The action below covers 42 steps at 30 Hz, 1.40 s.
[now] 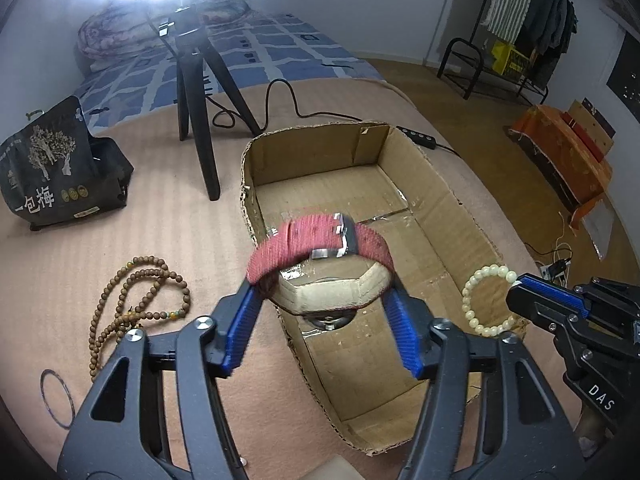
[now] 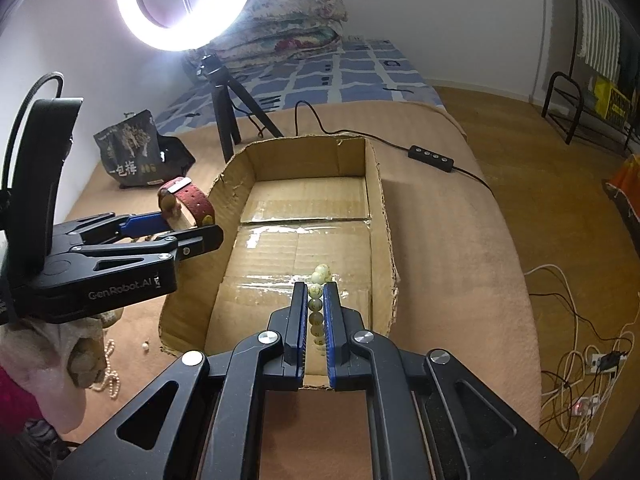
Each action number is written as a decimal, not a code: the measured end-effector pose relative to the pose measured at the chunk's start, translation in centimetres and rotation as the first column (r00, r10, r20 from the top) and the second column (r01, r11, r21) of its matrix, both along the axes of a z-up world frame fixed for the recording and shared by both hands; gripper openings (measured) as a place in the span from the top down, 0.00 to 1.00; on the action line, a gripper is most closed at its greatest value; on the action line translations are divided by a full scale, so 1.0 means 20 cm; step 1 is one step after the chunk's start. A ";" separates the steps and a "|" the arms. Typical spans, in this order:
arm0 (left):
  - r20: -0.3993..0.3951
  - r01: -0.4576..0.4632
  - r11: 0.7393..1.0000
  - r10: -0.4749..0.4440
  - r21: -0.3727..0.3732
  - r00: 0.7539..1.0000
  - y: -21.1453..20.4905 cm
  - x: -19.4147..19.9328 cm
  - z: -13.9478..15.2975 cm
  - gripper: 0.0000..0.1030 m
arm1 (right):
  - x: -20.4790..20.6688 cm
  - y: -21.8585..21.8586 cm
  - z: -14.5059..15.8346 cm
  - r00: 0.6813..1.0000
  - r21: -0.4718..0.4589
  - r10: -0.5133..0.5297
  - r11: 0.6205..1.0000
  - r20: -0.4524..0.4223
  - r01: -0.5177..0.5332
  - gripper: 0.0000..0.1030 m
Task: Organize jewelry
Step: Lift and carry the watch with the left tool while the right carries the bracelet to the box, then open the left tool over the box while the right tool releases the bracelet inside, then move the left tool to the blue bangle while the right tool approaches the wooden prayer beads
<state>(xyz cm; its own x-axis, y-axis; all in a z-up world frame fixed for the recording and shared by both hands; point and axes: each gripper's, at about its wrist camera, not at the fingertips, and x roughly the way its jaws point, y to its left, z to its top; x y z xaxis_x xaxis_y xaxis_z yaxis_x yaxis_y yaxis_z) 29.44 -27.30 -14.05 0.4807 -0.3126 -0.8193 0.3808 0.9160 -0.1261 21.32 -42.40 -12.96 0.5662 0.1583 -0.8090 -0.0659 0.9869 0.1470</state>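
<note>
**A:** Which step is in hand?

**B:** Dropping pieces into the box (image 1: 440, 208), I'd say. The left gripper (image 1: 322, 288) has the watch (image 1: 320, 240) between its tips, right above the box's left wall. The right gripper (image 2: 315, 286) is clamped tight on the bracelet (image 2: 322, 271), which hangs over the box's near end, above the floor.

**A:** Is the left one really gripping?

**B:** I cannot tell. Its jaws stand wide and the strap spans tip to tip, but the watch is blurred while the fingers are sharp, so it may be slipping free.

**A:** Is anything in the box yet?

**B:** Nothing that I can see; its floor is bare cardboard and tape.

**A:** What does the next move call for?

**B:** The watch sits over the wall, not clear of it. It probably wants a nudge toward the box's middle before the jaws let go, or it could catch the rim and tip outside. The bracelet needs only an opening of the right jaws, since it is well inside the walls.

**A:** And after that?

**B:** A necklace (image 1: 136, 300) and a bangle (image 1: 56, 398) lie left of the box, and pearls (image 2: 110, 376) off its near left corner.
</note>
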 end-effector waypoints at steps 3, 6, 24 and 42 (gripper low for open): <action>0.020 -0.006 1.000 0.005 0.001 1.000 0.00 -0.01 0.02 0.29 | 0.00 0.01 0.00 1.000 -0.016 -0.009 1.000 -0.007 0.009 0.84; 0.039 -0.002 1.000 0.002 0.008 0.999 0.01 -0.03 0.05 0.29 | -0.01 0.01 0.02 1.000 -0.026 -0.017 1.000 0.010 0.017 0.66; 0.146 -0.041 0.999 0.040 0.005 0.988 0.21 -0.21 0.31 0.29 | -0.12 0.08 0.19 0.996 -0.051 -0.050 0.997 0.078 0.054 0.47; 0.255 -0.160 0.985 0.138 0.065 0.957 0.87 -0.38 0.59 0.29 | -0.21 0.40 0.38 0.989 -0.039 -0.012 0.999 0.147 0.018 0.24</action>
<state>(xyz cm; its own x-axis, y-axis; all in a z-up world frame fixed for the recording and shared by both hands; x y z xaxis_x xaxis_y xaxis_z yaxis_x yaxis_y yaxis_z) 21.75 -9.85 -2.20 0.7082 -0.1572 -0.6883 0.2486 0.9680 0.0346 17.07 -34.33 -5.29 0.6813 0.1180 -0.7224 -0.0693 0.9929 0.0967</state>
